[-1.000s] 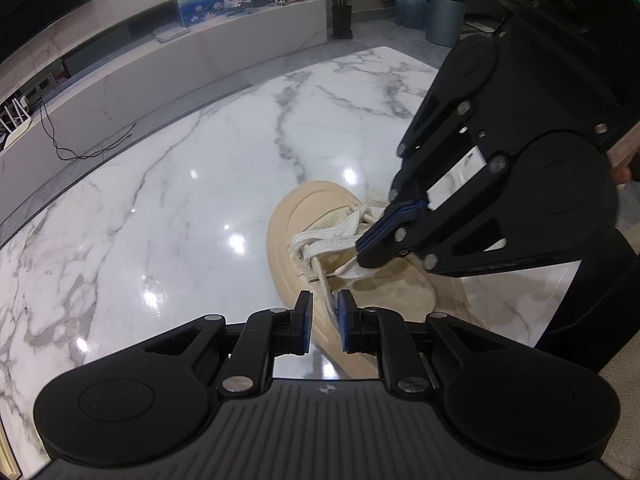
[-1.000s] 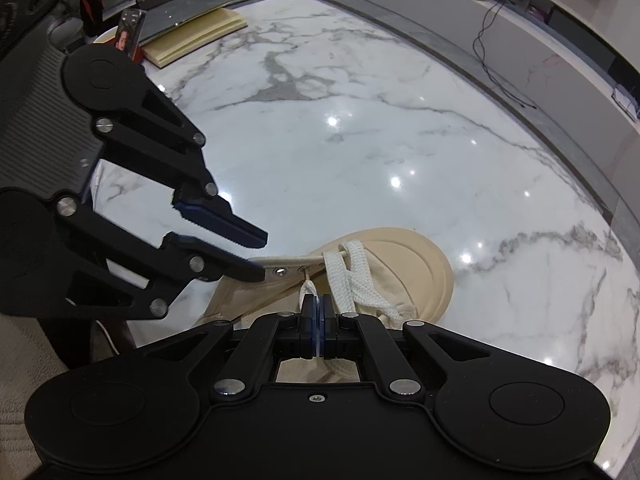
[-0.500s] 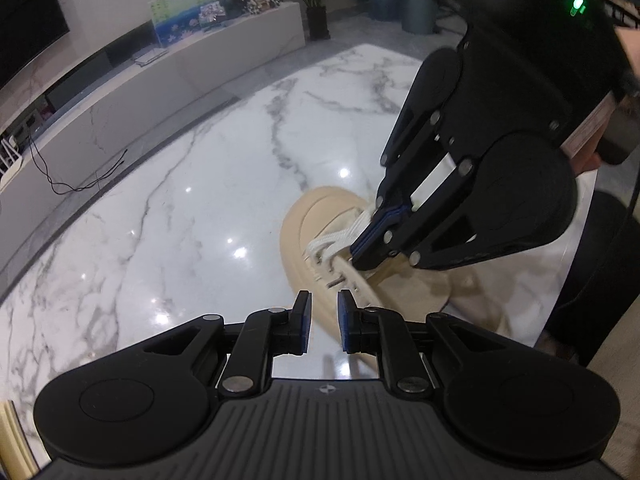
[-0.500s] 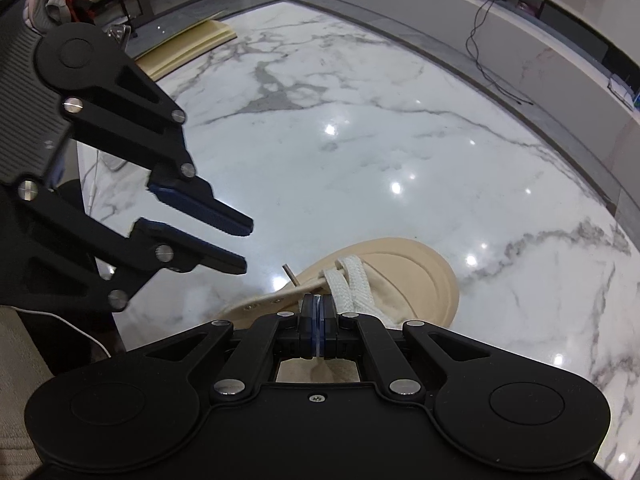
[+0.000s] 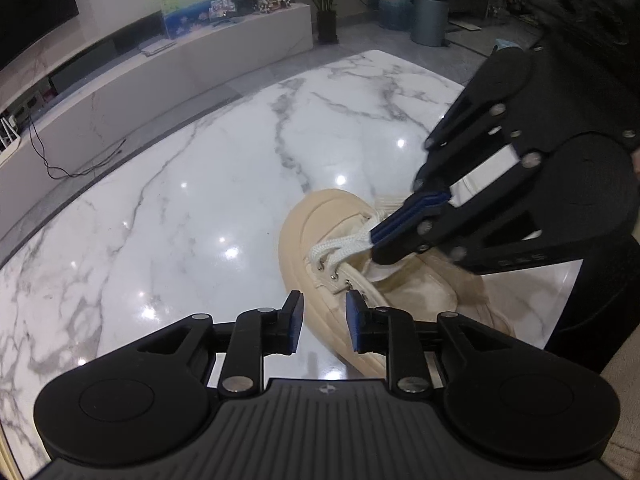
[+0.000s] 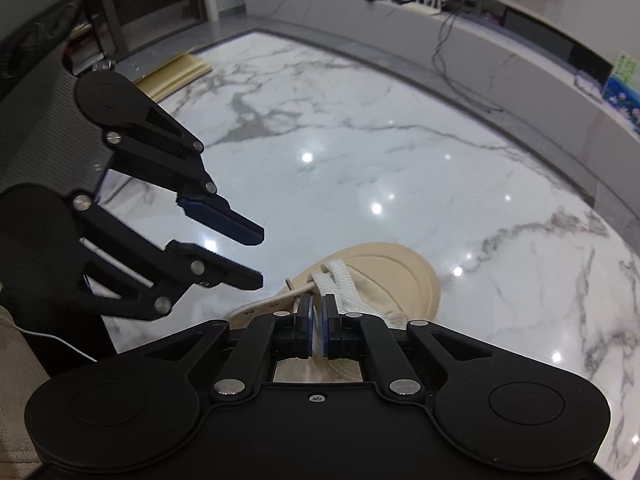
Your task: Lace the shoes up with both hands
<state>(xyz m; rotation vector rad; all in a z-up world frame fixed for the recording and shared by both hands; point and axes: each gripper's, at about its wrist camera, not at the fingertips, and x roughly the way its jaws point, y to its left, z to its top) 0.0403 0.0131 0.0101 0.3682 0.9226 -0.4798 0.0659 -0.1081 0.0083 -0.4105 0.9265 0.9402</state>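
Observation:
A beige shoe (image 5: 320, 224) lies on the white marble table (image 5: 180, 200), toe pointing away. Its white lace (image 5: 340, 248) crosses the lowest eyelets and runs up into my right gripper (image 5: 376, 236), which is shut on it just above the tongue. In the right wrist view the lace (image 6: 344, 284) passes between that gripper's (image 6: 317, 312) blue pads, which are starting to part slightly. My left gripper (image 5: 323, 316) hovers beside the shoe's side by the eyelets; its jaws are opening, nothing between them. The right wrist view shows the left gripper (image 6: 258, 258) left of the shoe (image 6: 392, 272).
A low marble media bench (image 5: 200, 52) with a cable runs along the far side. A grey bin (image 5: 430, 16) and a potted plant (image 5: 328, 0) stand beyond the table's corner. Beige boards (image 6: 176, 76) lie past the far left edge. A beige cushion (image 6: 16, 360) is near me.
My left gripper's jaws have widened beside the shoe. The right gripper's pads have parted a little around the lace. Both wrists have rolled slightly; the shoe stays put.

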